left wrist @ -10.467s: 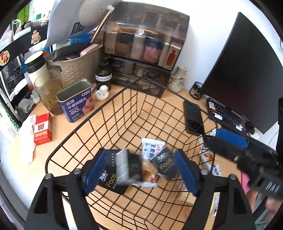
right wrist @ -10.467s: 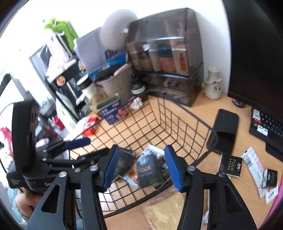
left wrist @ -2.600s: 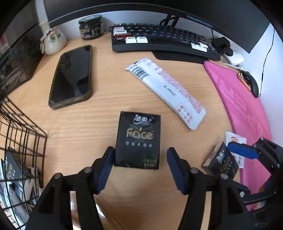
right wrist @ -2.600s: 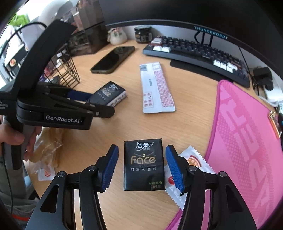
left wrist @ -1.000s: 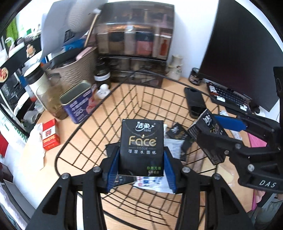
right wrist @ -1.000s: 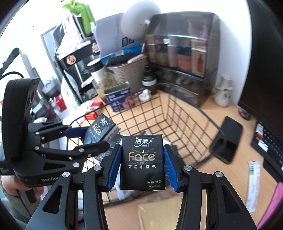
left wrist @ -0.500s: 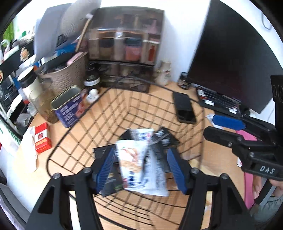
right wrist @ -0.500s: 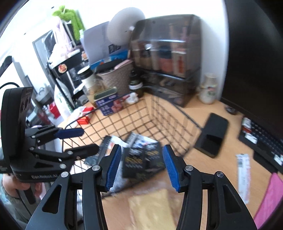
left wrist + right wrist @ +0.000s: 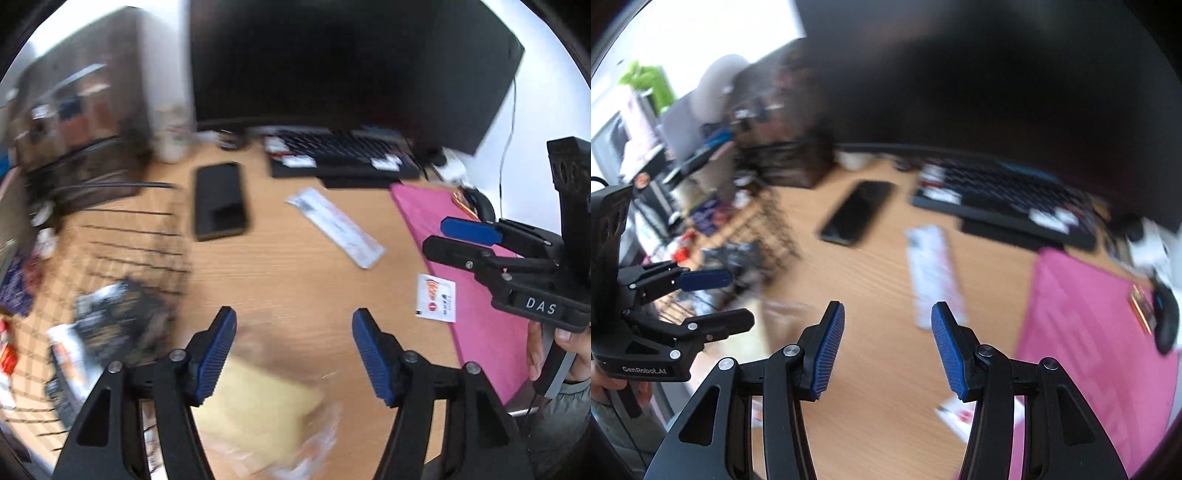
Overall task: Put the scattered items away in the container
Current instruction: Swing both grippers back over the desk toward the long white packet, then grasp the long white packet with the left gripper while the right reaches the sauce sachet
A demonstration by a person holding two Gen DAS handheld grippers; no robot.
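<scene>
At the left edge the basket (image 9: 122,236) holds packs, at lower centre the left gripper (image 9: 293,350) and right gripper (image 9: 886,347) both stand apart and empty, and toward the right a long sachet (image 9: 334,227) and small sachet (image 9: 436,299) lie flat on the worktop (image 9: 295,280), so pads may slip off.

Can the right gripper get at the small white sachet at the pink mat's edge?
Probably yes: the right gripper is open and empty, and the small white sachet lies uncovered at the pink mat edge.
</scene>
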